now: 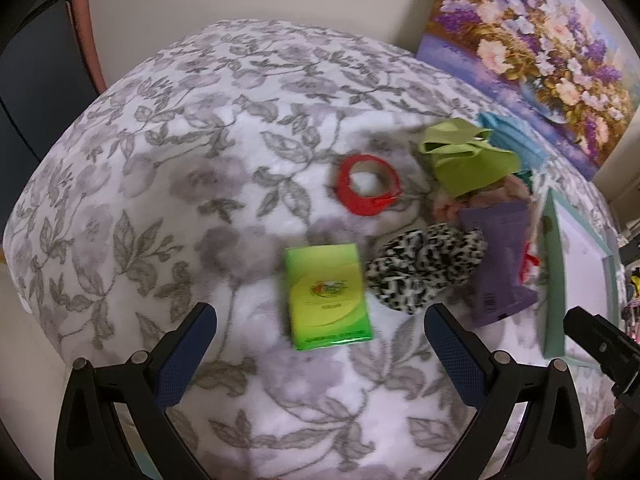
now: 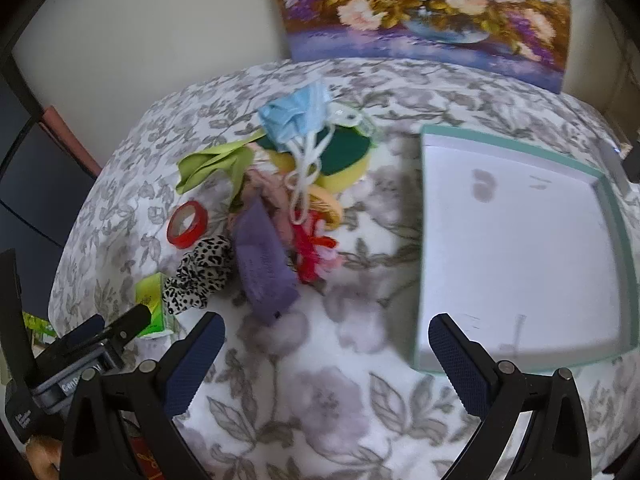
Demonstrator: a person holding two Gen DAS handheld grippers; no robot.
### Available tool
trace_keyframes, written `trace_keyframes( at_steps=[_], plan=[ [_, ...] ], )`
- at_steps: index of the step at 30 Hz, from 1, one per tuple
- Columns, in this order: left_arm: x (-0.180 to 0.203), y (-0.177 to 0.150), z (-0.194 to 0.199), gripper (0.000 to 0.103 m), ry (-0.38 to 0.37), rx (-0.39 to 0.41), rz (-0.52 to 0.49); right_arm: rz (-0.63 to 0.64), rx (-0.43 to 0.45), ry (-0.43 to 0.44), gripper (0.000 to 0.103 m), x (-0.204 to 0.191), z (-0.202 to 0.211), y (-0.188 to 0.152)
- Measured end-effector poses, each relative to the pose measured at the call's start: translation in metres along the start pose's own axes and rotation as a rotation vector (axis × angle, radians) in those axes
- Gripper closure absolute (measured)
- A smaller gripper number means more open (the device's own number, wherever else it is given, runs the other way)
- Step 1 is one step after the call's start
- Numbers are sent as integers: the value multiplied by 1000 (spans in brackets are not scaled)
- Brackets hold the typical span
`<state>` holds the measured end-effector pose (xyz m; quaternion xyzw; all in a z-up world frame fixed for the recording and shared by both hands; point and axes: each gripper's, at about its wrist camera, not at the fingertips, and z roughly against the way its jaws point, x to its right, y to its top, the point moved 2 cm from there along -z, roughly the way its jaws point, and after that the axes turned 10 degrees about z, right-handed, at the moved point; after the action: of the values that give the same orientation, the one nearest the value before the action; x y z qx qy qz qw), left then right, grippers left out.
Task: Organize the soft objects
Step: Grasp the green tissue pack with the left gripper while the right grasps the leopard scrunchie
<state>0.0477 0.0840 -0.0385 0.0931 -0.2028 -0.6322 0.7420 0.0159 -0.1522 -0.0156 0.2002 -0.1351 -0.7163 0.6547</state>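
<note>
A green tissue pack [image 1: 329, 297] lies on the floral blanket between the fingertips of my open, empty left gripper [image 1: 320, 328]. Beside it lie a leopard-print scrunchie [image 1: 424, 268], a purple pouch [image 1: 498, 256], a red tape roll [image 1: 366, 190] and a lime green cloth [image 1: 464, 160]. In the right wrist view the pile also holds a blue face mask [image 2: 296, 114], a yellow-green sponge [image 2: 344, 160] and red yarn [image 2: 314, 248]. My right gripper [image 2: 326, 344] is open and empty, above the blanket beside the teal-rimmed white tray [image 2: 516, 236].
A flower painting [image 2: 424, 12] leans on the wall behind the bed. The blanket [image 1: 160, 200] drops off at the left edge beside a dark cabinet. The left gripper's body shows at the lower left of the right wrist view [image 2: 80, 356].
</note>
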Motion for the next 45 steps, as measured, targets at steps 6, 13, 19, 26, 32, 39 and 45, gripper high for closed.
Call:
trace_keyframes(
  at_steps=[6, 13, 19, 26, 32, 39, 45],
  plan=[
    [-5, -1, -11, 0, 80, -2, -31, 1, -3, 40, 0, -22, -20, 13],
    [-5, -3, -26, 1, 70, -38, -49, 8, 9, 106, 11, -44, -28, 22],
    [-4, -1, -32, 4, 79, -41, -75, 31, 44, 146, 26, -64, -27, 30],
    [-8, 0, -43, 12, 53, -81, -68, 61, -14, 167, 51, -78, -50, 32],
    [-8, 0, -48, 16, 49, -85, -83, 76, -54, 171, 64, -83, -72, 33],
    [-1, 2, -52, 26, 74, -62, -120, 68, -89, 180, 71, -84, -93, 36],
    [4, 4, -49, 48, 64, -45, -150, 72, -91, 187, 77, -85, -97, 36]
  ],
)
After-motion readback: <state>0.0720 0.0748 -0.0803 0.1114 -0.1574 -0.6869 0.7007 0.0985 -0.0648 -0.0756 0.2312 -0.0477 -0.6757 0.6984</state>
